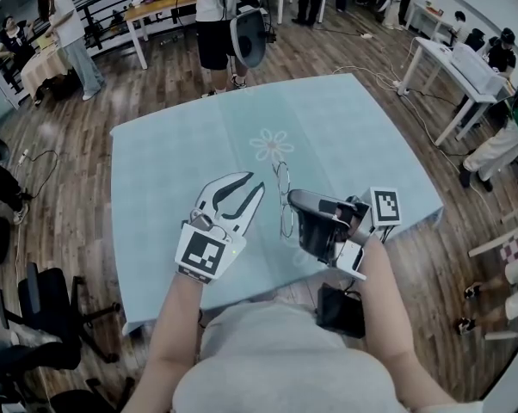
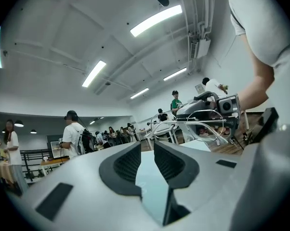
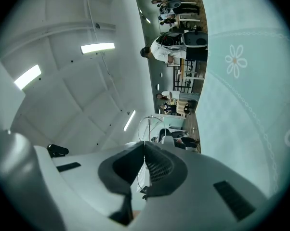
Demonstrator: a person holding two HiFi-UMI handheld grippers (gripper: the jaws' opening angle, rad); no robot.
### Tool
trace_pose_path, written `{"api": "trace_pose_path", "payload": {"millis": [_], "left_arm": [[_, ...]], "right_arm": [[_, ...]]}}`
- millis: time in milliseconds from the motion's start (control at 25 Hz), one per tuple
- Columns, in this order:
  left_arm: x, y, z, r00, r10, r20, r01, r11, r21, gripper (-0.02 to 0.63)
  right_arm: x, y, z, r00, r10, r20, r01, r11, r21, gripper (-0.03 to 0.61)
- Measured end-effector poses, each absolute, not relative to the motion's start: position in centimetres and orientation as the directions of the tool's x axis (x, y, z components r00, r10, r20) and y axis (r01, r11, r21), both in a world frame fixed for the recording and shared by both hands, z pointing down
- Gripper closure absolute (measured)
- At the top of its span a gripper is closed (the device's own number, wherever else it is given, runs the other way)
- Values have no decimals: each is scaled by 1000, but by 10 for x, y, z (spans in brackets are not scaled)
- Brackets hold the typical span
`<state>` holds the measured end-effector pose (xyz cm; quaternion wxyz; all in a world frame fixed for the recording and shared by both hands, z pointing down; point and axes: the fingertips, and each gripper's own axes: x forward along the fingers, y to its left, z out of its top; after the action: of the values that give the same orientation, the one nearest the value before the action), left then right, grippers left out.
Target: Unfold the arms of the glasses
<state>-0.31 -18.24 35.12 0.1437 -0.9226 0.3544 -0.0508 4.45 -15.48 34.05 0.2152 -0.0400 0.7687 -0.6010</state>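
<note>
The thin wire-rimmed glasses [image 1: 284,198] hang above the pale blue tablecloth [image 1: 173,153], near the table's front edge. My right gripper [image 1: 293,200] is shut on them, and in the right gripper view a lens rim [image 3: 149,124] sticks out past the closed pads [image 3: 157,165]. My left gripper [image 1: 255,181] is just left of the glasses with its jaws apart and nothing between them. In the left gripper view the glasses [image 2: 198,125] show ahead and to the right, clear of the left gripper [image 2: 147,146], and the right gripper [image 2: 217,107] has hold of them.
A flower print [image 1: 272,144] marks the cloth's middle. A person with a grey chair [image 1: 249,34] stands past the far edge. White tables [image 1: 465,67] and seated people are at the right, and a black office chair [image 1: 44,308] is at the front left.
</note>
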Motion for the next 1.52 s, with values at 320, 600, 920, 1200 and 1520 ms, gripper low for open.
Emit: {"api": "trace_pose_path", "payload": {"millis": [320,600,920,1200,1520], "left_arm": [[7,-194,354,756,-654,31,-549,-659,-515,525],[19,-195,358,760,-645,78,-410,-569,-713,525],[26,-198,363,749,-655,103,-358,-530,-769,578],[23,-202,362,728,-678,99,-364,-505,-782,580],[12,-206,365,704,-703,98,-387,-496,-777,580]], "right_arm": [[42,-149,335,-909,-293,-298,224,260,-939,566],[36,-147,343,-914,-289,-286,224,230,-947,566],[40,-150,348,-909,-307,-282,224,212,-951,566],[44,-156,346,-905,-324,-275,214,213,-953,566],[45,-162,350,-903,-337,-267,209,199,-957,566]]}}
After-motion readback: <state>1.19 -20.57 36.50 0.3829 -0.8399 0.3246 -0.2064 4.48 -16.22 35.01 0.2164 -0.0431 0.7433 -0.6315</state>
